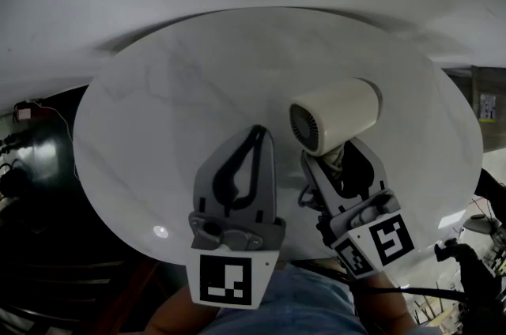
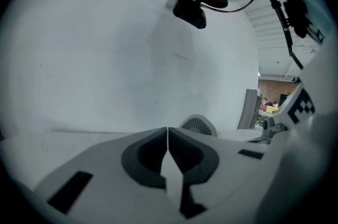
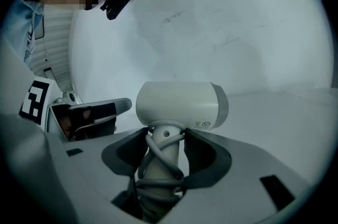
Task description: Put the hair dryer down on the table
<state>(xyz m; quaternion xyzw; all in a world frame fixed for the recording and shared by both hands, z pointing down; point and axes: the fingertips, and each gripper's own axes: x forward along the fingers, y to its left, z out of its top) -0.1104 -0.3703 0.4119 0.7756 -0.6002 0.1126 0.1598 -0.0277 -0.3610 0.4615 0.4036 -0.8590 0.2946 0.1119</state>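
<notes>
Dryer [image 3: 179,104] first: it sits in my right gripper [image 3: 166,138], held by its handle [image 3: 158,170], which stands upright between the jaws. The jaws are wide apart and clamped on that handle from both sides, with the cord [image 3: 153,151] wound round it under the pads. I judge the shell to be hard, smooth plastic, stiff and fairly light. It looks top-heavy, since the barrel lies crosswise just past the jaw tips. The handle is the right place to hold it. The wound cord probably gives the pads some bite there, where bare plastic might slip. The barrel looks too broad and round for these jaws.

Just beside it, my left gripper [image 2: 167,130] has its jaws pressed together with nothing between them. Only the dryer's grille shows past its tips, to the right.

Beyond both pairs of jaws is the table [image 1: 158,128], pale and round. The dryer hangs over it, ahead of my right jaws. I cannot tell whether any part of it touches the top yet. I would lower it gently, because a hard shell knocks loudly on stone.
</notes>
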